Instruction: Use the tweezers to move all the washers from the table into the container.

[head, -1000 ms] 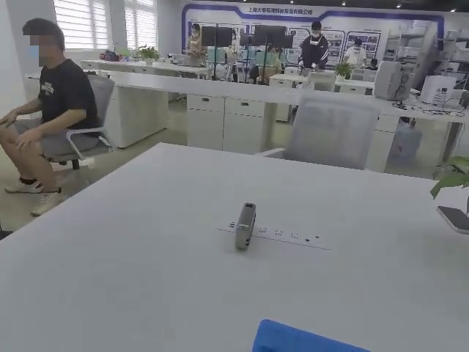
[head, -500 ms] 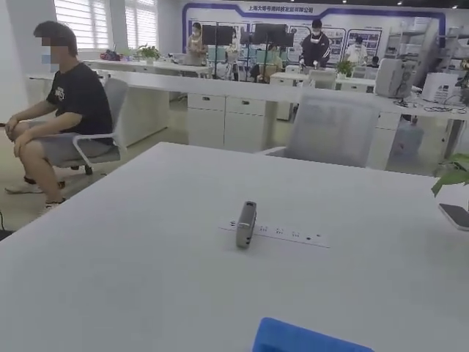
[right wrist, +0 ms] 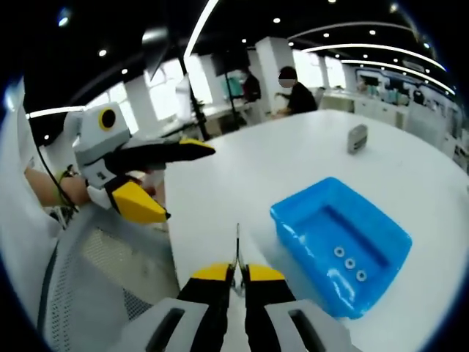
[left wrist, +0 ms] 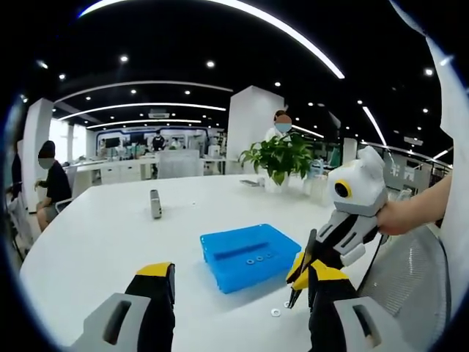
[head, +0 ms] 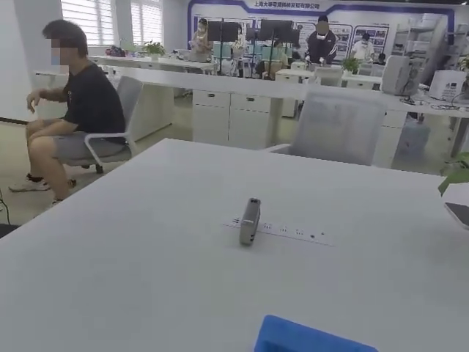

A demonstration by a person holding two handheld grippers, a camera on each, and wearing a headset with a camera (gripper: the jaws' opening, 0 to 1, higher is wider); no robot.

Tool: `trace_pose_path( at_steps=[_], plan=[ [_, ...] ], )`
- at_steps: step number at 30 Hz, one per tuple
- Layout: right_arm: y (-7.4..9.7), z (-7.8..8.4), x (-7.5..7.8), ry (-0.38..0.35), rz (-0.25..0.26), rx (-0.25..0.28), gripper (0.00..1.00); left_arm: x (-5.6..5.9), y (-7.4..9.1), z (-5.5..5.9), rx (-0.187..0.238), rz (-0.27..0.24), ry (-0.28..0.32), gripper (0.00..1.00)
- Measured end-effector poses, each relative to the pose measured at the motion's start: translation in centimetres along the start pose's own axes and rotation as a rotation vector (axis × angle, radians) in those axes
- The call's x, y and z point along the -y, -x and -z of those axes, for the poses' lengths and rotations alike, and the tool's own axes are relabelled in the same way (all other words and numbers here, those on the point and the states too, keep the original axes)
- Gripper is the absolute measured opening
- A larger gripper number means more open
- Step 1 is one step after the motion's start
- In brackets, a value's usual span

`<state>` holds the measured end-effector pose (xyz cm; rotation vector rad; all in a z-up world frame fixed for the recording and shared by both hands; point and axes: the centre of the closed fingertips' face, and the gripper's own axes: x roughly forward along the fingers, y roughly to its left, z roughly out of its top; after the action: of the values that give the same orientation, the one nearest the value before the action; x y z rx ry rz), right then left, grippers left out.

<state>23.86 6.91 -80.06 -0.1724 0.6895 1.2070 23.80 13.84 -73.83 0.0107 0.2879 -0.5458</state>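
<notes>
Blue container (left wrist: 253, 275) sits just ahead of the right claw (right wrist: 236, 273), with three washers (right wrist: 349, 262) lying inside it. That claw is pinched together on the tweezers (right wrist: 237, 253), whose tips hang close over the loose washers (left wrist: 275, 313) on the desk (left wrist: 110, 235) just below it. The left claw (left wrist: 238, 282) has its jaws apart and holds nothing. The risk I see is that an off-centre pinch flicks a flat little ring across the desk, or drops it short of the rim.

White table (head: 132, 249) carries a blue container (left wrist: 245, 255) at lower centre, a grey device (head: 250, 221) mid-frame, and a loose washer (left wrist: 275, 313) just beside the container.
</notes>
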Motion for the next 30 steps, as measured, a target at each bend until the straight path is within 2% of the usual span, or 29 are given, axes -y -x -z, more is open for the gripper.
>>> trace_pose_path(
  at_steps=[8,17,25,28,30],
  plan=[
    [1.5,-3.2,1.0,0.003,0.008,0.05,0.03,0.0,0.1,-0.1,0.005,-0.004,0.001,0.75],
    [2.7,-6.5,2.2,-0.059,-0.008,0.132,0.03,-0.1,0.2,-0.2,0.015,-0.009,0.007,0.75],
    [1.8,-8.1,4.7,-0.108,0.014,0.16,0.03,-0.1,0.3,-0.4,0.021,-0.011,0.011,0.74],
    [1.2,-8.5,5.5,-0.139,-0.011,0.182,0.03,-0.1,0.3,-0.4,0.022,-0.012,0.015,0.74],
    [0.7,-8.6,6.4,-0.158,-0.015,0.175,0.03,-0.1,0.3,-0.4,0.024,-0.009,0.014,0.74]
  ],
)
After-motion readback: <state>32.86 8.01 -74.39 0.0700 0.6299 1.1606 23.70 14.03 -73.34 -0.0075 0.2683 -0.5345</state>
